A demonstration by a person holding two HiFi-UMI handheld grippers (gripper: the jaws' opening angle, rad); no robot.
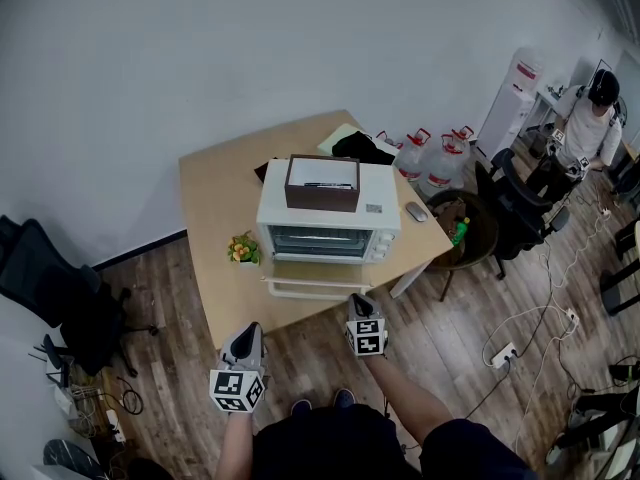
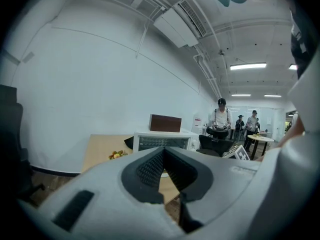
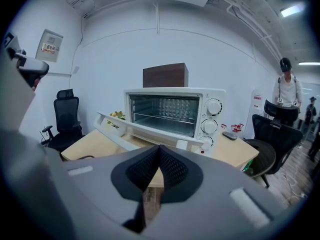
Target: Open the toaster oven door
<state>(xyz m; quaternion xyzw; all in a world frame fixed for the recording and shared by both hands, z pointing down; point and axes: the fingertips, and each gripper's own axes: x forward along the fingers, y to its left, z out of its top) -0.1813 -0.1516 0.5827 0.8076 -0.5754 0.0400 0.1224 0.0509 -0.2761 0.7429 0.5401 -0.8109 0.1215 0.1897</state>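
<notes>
Tabletop [image 1: 215,208]: light wood, set against the far wall. The toaster oven [image 1: 330,213] is carried at its middle, front facing the near side, with a brown box [image 1: 322,183] on its roof.

Door [image 1: 312,280]: seen already let down, lying roughly flat and reaching out toward the near tabletop edge. Its long axis runs left to right. In the right gripper view the rack and cavity are exposed behind it. The task is judged essentially done.

Right hand-held gripper [image 1: 362,308]: the nearer of the two, just off the near tabletop edge, close to the right end of the door but not touching it. The door lies ahead of it, to the far left. Jaws are pressed together with nothing between them. It is held upright, with the forearm stretched forward.

Left hand-held gripper [image 1: 245,338]: further back and to the near left, over the floor, well apart from the door. Jaws are likewise closed and empty, pointed toward the oven.
</notes>
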